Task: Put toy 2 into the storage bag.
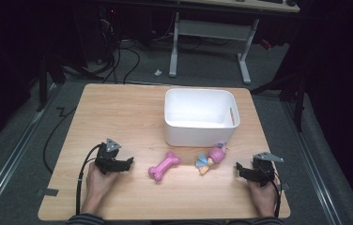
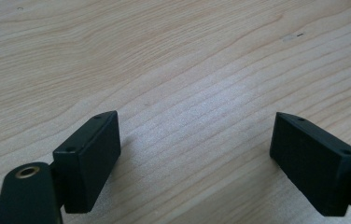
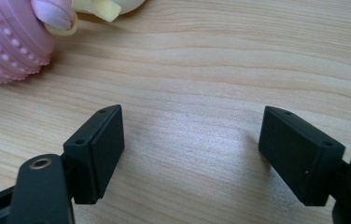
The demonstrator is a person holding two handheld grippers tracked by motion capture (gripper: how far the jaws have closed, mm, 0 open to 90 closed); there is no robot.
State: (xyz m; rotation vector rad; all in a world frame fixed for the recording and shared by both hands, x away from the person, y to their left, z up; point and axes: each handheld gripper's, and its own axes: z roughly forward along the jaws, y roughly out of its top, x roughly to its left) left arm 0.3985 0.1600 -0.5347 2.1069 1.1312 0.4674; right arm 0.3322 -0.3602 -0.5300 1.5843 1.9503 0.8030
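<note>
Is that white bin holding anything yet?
Empty. The high view looks down into the bin and shows a bare white floor; the pink bone and the doll lie on the table in front of it.

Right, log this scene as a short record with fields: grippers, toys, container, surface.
left gripper: open, holds nothing, jaws over bare wood
right gripper: open, holds nothing, near the doll
pink bone toy: lying on the table between the grippers, untouched
small doll toy: lying to the right of the bone, in front of the bin
white plastic bin: upright, looks empty
wooden table: bears all of these
</note>
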